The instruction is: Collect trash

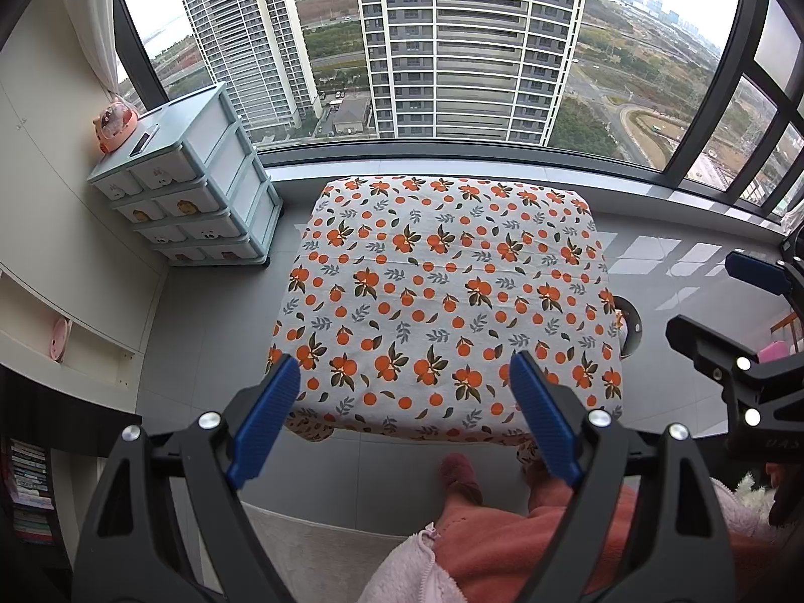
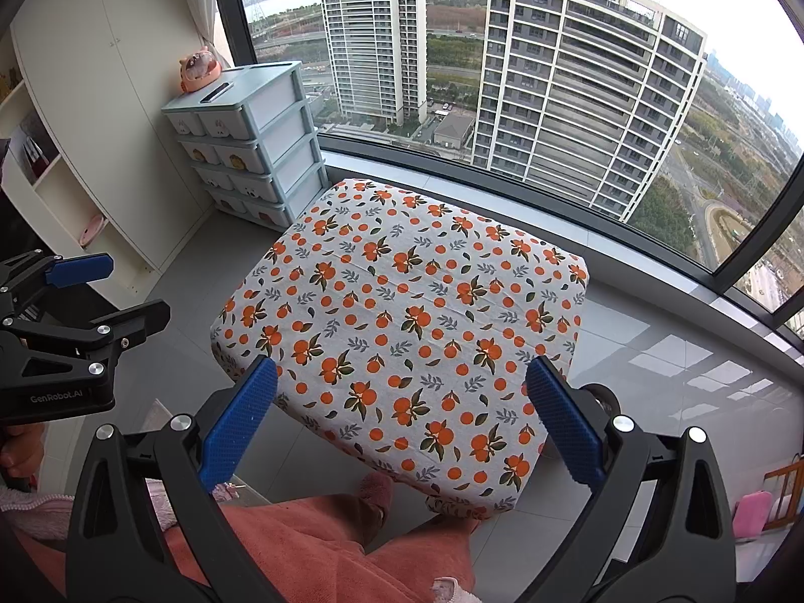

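Note:
A low table under an orange-print cloth [image 1: 452, 301] stands by the window; it also shows in the right wrist view [image 2: 402, 331]. No trash shows on the cloth. A round dark bin [image 1: 630, 324] peeks out past the table's right edge, and a part of it shows behind the right finger [image 2: 605, 399]. My left gripper [image 1: 404, 402] is open and empty above the table's near edge. My right gripper [image 2: 402, 409] is open and empty above the near edge too. Each gripper shows at the side of the other's view [image 1: 713, 301] [image 2: 120, 291].
A light blue drawer unit [image 1: 201, 196] with a pink toy [image 1: 114, 123] on top stands at the back left. White shelves [image 1: 75, 331] line the left wall. The person's pink-clad legs and slippers [image 1: 460, 472] are at the table's near side. Large windows lie behind.

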`<action>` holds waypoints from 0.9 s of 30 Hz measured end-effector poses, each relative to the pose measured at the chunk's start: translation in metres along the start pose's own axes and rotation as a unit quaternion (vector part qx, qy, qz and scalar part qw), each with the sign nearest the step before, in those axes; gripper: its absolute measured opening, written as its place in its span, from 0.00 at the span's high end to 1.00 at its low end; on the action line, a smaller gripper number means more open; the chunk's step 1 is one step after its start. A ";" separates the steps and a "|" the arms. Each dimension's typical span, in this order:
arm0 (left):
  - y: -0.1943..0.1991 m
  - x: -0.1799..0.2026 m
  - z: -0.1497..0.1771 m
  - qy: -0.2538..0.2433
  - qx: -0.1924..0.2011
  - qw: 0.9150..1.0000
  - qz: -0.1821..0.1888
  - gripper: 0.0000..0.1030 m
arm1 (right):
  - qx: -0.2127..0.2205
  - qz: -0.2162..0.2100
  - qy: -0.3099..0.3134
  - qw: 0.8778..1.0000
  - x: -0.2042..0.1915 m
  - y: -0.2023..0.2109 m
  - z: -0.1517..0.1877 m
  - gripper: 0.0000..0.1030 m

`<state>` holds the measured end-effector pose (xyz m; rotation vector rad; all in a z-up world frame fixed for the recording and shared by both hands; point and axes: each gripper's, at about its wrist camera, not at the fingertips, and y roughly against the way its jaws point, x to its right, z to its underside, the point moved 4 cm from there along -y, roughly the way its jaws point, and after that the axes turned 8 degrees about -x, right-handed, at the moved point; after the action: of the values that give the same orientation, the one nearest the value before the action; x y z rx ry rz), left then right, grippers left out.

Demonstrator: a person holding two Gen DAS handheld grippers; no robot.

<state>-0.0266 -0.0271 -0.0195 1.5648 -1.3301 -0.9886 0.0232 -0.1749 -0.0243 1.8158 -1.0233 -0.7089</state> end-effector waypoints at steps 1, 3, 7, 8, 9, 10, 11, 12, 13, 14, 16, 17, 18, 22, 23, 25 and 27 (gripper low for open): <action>0.000 0.000 0.000 0.000 0.000 1.000 -0.001 0.17 | 0.000 0.000 0.000 1.000 0.000 0.000 -0.001 0.07; 0.000 0.000 0.001 0.000 0.000 1.000 -0.001 0.17 | 0.000 0.000 0.000 1.000 0.000 0.000 0.000 0.07; 0.000 0.001 0.001 0.000 0.000 1.000 0.001 0.17 | 0.000 0.000 0.001 1.000 0.000 0.000 0.000 0.07; -0.001 0.000 0.000 0.000 0.000 1.000 0.006 0.17 | 0.000 0.000 0.001 1.000 0.000 0.000 -0.001 0.07; 0.000 0.000 0.000 0.001 0.000 1.000 0.013 0.17 | 0.000 0.000 0.001 1.000 0.001 0.000 0.000 0.07; 0.000 0.000 0.000 0.003 0.002 1.000 0.019 0.17 | 0.000 0.000 0.001 1.000 0.001 0.000 -0.001 0.07; 0.001 -0.001 -0.001 0.004 0.007 1.000 0.022 0.17 | 0.000 0.000 0.001 1.000 0.001 0.000 0.000 0.07; 0.002 -0.001 -0.002 0.002 0.010 1.000 0.024 0.17 | 0.000 0.000 0.000 1.000 0.001 0.000 0.000 0.07; 0.003 -0.001 -0.002 -0.001 0.014 1.000 0.024 0.17 | 0.000 0.000 0.000 1.000 0.001 0.000 -0.001 0.07; 0.005 0.000 -0.002 -0.004 0.018 1.000 0.022 0.17 | 0.000 0.000 0.000 1.000 0.001 0.000 -0.001 0.07; 0.006 0.002 -0.002 -0.009 0.023 0.999 0.023 0.17 | 0.000 0.000 0.001 1.000 0.001 0.000 0.000 0.07; 0.006 0.002 -0.002 -0.008 0.023 0.999 0.023 0.17 | 0.000 0.000 0.001 1.000 0.001 0.000 -0.001 0.07; 0.006 0.002 -0.003 -0.009 0.024 0.999 0.022 0.17 | 0.000 0.000 0.000 1.000 0.001 0.000 0.000 0.07; 0.008 0.005 -0.002 -0.014 0.027 0.999 0.010 0.17 | 0.000 0.000 0.000 1.000 0.001 0.000 0.000 0.07; 0.009 0.005 -0.001 -0.014 0.027 1.000 0.008 0.17 | 0.000 0.000 0.000 1.000 0.001 0.000 0.000 0.07; 0.008 0.004 -0.001 -0.008 0.022 1.000 0.001 0.17 | 0.001 0.000 -0.001 1.000 0.001 0.000 -0.001 0.07; 0.006 0.001 -0.001 0.001 0.017 1.000 -0.005 0.17 | 0.001 0.001 -0.001 1.000 0.002 0.000 -0.001 0.07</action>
<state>-0.0273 -0.0290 -0.0137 1.5999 -1.3451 -0.9754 0.0249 -0.1760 -0.0236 1.8170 -1.0271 -0.7086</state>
